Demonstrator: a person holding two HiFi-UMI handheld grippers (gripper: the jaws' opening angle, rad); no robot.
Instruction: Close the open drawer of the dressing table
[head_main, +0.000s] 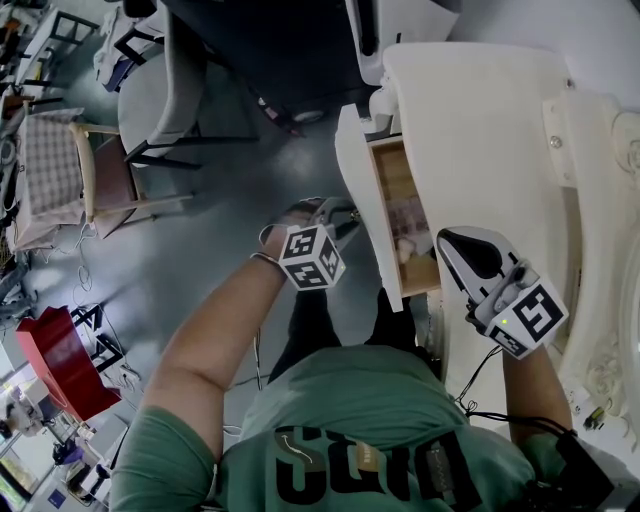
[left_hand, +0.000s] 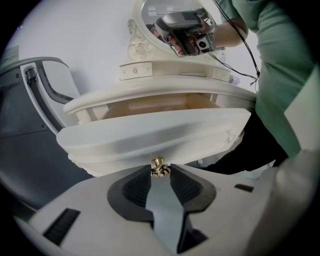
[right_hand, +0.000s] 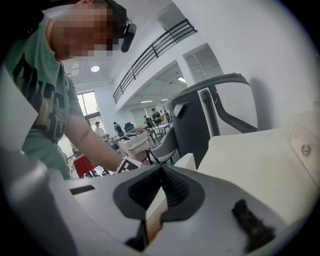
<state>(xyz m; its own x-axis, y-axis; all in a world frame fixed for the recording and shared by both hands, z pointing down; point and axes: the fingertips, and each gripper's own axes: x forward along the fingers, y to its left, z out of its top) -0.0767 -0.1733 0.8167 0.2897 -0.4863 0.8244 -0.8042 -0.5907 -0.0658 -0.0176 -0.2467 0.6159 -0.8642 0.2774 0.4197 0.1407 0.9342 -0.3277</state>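
So, closest in, the left gripper (left_hand: 160, 170) has its jaws pinched on the little brass knob (left_hand: 158, 163) in the middle of the drawer's white front. The drawer (head_main: 400, 205) sits pulled out of the dressing table (head_main: 470, 120), wooden inside showing. The right gripper (right_hand: 161, 170) is over the table top just beside the drawer, jaws closed with the tips touching and nothing between them. Further back there's a grey chair (head_main: 160, 90).
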